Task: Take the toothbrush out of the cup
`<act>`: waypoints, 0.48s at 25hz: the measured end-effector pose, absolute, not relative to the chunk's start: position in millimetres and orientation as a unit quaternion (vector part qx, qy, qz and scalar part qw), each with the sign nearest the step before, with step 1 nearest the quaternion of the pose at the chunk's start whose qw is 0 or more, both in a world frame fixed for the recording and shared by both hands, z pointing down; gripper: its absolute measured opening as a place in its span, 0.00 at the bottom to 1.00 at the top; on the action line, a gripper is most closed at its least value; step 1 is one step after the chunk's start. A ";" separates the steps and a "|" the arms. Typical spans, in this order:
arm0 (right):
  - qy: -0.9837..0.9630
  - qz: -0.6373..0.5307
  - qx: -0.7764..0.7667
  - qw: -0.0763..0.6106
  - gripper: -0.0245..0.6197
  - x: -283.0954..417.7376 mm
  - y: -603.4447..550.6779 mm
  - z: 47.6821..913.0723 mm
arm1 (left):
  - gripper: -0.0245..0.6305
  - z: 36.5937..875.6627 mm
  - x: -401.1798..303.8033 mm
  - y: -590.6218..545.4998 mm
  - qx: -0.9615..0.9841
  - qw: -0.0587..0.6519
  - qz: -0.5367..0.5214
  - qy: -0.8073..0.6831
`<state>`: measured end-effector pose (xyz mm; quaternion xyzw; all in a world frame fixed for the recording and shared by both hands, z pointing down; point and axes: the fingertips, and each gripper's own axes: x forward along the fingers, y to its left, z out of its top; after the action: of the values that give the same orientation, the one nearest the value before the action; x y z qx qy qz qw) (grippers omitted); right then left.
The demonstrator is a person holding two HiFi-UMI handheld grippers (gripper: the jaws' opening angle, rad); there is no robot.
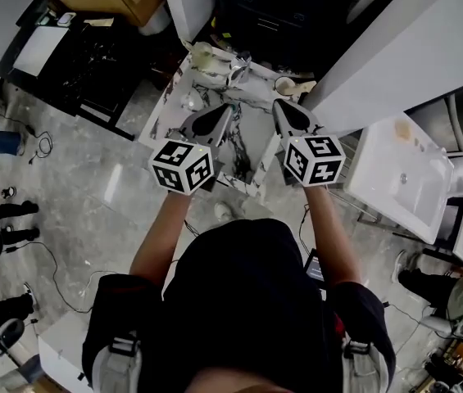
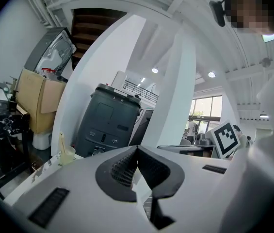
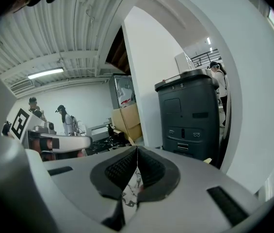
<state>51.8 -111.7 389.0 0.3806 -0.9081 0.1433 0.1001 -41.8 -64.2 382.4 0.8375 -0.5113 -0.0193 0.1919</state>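
Pale plastic toothbrush (image 2: 61,141) is standing upright in the cup (image 2: 67,156), at the 11 o'clock corner of the desk (image 1: 247,137). Short of it the left claw (image 2: 137,150) is hovering, jaws closed on nothing. Toward 1 o'clock the right claw (image 3: 137,153) is likewise sitting closed and empty. Judgement: the handle is looking light, stiff and slick, and the cup is looking tippable. Pinching the exposed upper handle is looking best.
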 end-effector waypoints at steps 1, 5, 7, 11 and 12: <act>-0.907 0.143 0.383 0.103 0.09 55.4 -115.4 390.6 | 0.05 383.7 -39.3 -68.3 0.838 0.194 -0.018 -0.510; -0.902 0.145 0.389 0.116 0.09 67.5 -126.5 403.0 | 0.05 393.1 -26.1 -83.4 0.842 0.201 -0.008 -0.500; -0.901 0.150 0.389 0.122 0.09 73.5 -131.0 410.8 | 0.05 399.6 -18.2 -90.8 0.844 0.207 -0.003 -0.495; -0.897 0.165 0.389 0.131 0.09 84.9 -144.2 425.8 | 0.05 409.8 -3.6 -105.3 0.845 0.219 0.004 -0.488; -0.895 0.169 0.391 0.133 0.09 88.8 -148.4 429.6 | 0.05 412.1 0.7 -108.7 0.846 0.222 0.006 -0.485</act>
<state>88.8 -148.4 429.6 0.3908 -0.8950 0.1689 0.1332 0.7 -108.7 412.1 0.8461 -0.4846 0.0063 0.2219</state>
